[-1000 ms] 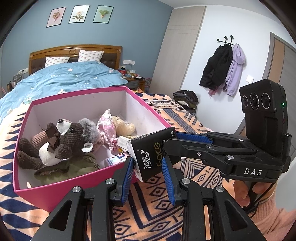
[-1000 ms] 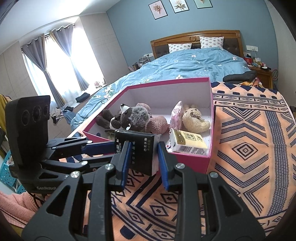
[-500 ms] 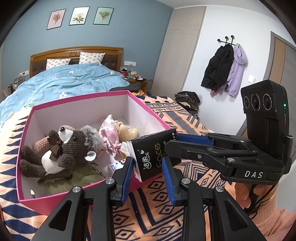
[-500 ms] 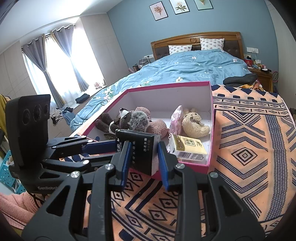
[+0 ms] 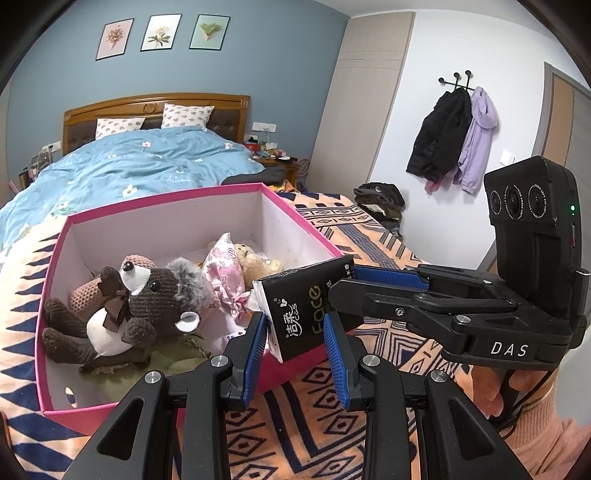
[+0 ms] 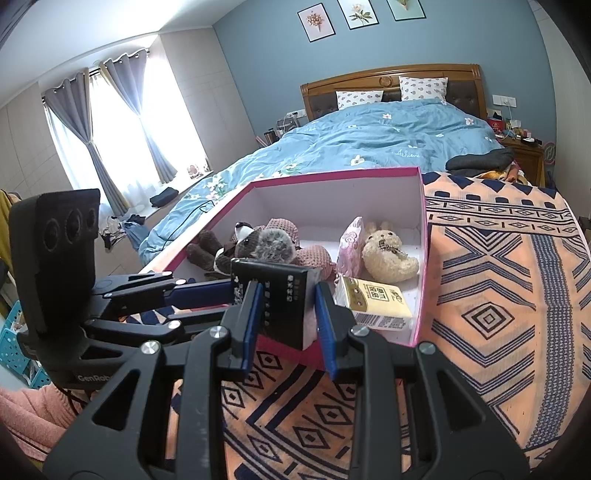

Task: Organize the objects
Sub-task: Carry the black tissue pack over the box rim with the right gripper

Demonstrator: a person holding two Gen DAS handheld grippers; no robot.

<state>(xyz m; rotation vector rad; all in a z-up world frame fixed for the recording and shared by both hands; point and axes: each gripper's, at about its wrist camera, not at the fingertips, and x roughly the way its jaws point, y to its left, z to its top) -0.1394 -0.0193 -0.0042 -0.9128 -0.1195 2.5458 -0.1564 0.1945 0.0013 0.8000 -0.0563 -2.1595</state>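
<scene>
Blanket [image 6: 491, 295], orange with navy diamonds and stripes, is the surface under everything you are working on; it covers the near end of the bed [image 6: 369, 140], whose blue flowered duvet runs back to a wooden headboard with two spotted pillows. On the blanket sits the pink box [image 5: 162, 206], open-topped, with white inner walls. Inside it lie a brown teddy [image 5: 122, 302], a pink packet [image 5: 225, 266], a cream bunny [image 6: 384, 251] and a yellow tissue pack [image 6: 373, 302].

You hold the black pack [image 5: 306, 310] between both tools, over the box's near rim. Your left hand-held gripper [image 5: 295, 339] has its blue pads pressed on the pack's lower end; your right hand-held gripper [image 6: 288, 310] is clamped on the other end, coming in from the side.

Around you: a blue wall with three flower prints [image 5: 159, 33], grey curtains [image 6: 110, 125] at a bright window, coats [image 5: 454, 136] on a wall hook, and a cluttered nightstand [image 6: 521, 147] beside the bed.
</scene>
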